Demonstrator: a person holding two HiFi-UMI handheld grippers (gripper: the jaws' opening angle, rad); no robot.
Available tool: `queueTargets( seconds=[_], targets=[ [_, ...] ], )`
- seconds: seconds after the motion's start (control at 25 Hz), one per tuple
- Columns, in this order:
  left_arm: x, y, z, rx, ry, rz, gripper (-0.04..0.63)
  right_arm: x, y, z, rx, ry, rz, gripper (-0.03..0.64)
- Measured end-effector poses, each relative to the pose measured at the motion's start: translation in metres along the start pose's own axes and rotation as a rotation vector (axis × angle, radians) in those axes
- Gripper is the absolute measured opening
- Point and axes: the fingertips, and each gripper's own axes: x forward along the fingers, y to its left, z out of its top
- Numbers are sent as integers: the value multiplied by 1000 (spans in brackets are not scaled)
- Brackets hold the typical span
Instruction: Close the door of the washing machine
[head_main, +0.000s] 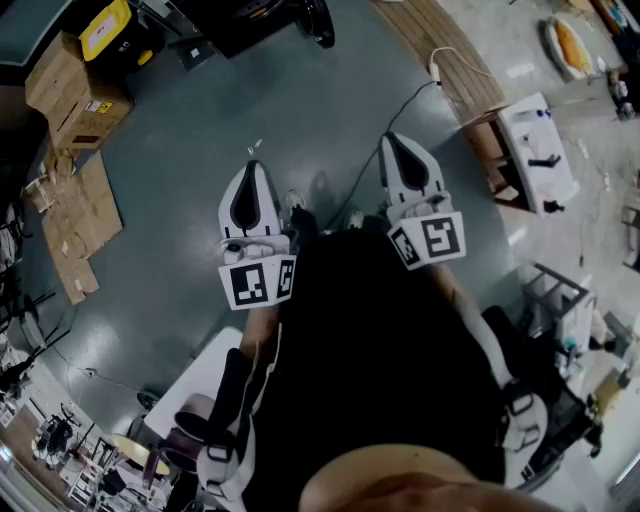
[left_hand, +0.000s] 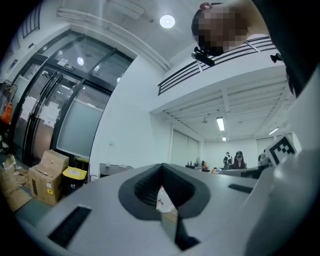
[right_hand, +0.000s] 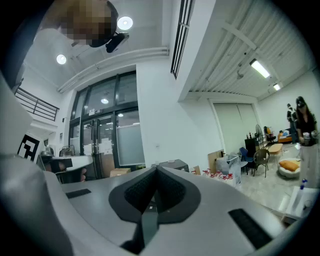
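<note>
the washing machine and its door are not showing in any view, so i cannot place them. the person is standing on a grey floor (head_main: 200, 130), holding both grippers level and side by side. the left gripper (head_main: 252, 168) is pressed together with nothing pinched, and the right gripper (head_main: 392, 142) is pressed together and empty too.

by my judgement the door is going to be a rigid hinged panel that swings lightly and then needs a firm push to latch. closed jaws should be pushing flat on its rim far from the hinge, not on any glass.

the floor ahead is lying open. cardboard boxes (head_main: 70, 95) are crowding the far left, a white unit (head_main: 535, 150) is standing at the right, and a cable (head_main: 400, 110) is trailing between the grippers and the far side.
</note>
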Motion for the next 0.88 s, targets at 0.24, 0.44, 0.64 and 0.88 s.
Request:
queueTargets(
  seconds=[0.24,0.44,0.64,0.88],
  targets=[
    [4,7,-1,-3,-1,-2,5,8,4,-3,-7,7,6,5],
    [5,14,0,-16,0,-7,5,12,11,0,-10,4,7,5],
    [12,31,4,-16,-6,-22,5,26,19,7,16,-56,-9,12],
    [16,57,1,-27,11,-42,5,51,40,-12,6,0,-4,152]
  ],
)
